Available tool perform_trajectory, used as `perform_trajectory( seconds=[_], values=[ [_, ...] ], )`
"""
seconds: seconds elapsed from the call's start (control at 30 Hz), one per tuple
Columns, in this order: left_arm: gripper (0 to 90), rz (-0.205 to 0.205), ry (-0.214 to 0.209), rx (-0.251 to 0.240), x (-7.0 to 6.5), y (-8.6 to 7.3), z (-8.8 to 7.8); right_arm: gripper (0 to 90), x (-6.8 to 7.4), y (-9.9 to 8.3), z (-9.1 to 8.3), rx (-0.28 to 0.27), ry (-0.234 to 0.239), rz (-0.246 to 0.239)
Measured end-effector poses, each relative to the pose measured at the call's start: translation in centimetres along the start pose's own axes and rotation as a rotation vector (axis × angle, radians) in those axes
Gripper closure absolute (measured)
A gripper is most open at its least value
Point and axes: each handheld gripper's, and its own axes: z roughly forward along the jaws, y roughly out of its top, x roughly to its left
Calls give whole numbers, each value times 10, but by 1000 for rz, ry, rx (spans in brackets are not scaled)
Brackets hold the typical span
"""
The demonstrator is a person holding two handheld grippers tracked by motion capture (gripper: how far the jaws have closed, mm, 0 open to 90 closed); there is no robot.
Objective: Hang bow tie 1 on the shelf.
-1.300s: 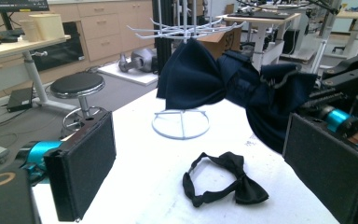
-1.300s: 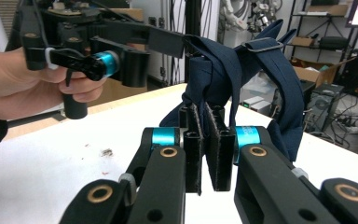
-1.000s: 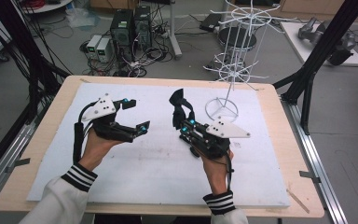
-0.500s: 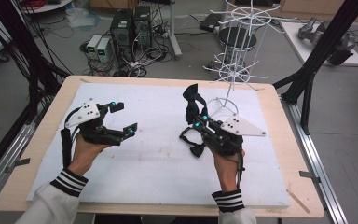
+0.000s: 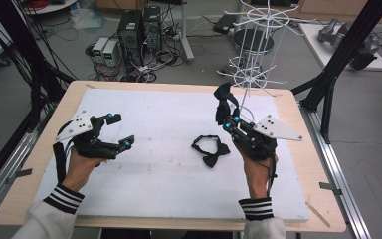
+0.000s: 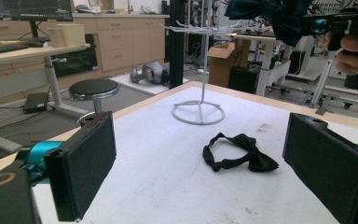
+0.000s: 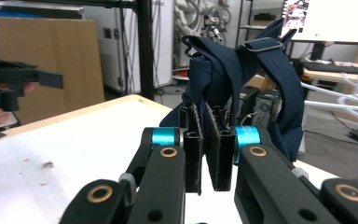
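The right tool is clamped on a dark navy bow tie, held up above the far right part of the desk, just in front of the white wire rack. In the high view the tie hangs as a bunched strip whose long axis runs roughly upright, rising from the jaws. The right gripper view shows what the high view cannot: the two pads nearly meet with a fold of the fabric pinched between them, and the navy strap loops up and over, with a metal slider near its top. A second, black bow tie lies flat on the white desk surface between the two hands, its long axis running diagonally, the bow toward the person and the looped band away. The left gripper view shows that tie ahead, between the wide-apart pads of the left tool, which is open and holds nothing.
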Motion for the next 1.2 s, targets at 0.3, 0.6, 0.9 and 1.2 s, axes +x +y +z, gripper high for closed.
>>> perform_trajectory(
  seconds=[0.3,0.6,0.9,1.2],
  values=[
    [99,-8,5,-7,3,-7,-8,864,-16,1,-9,-3,-41,18],
    [100,-12,40,-14,7,-18,-23,864,-31,1,-13,-1,-69,32],
    [100,-7,46,-9,7,-24,-33,864,-43,-2,-11,6,-73,38],
    [100,-7,31,-7,5,-32,-42,864,-48,-5,-3,19,-71,38]
  ],
)
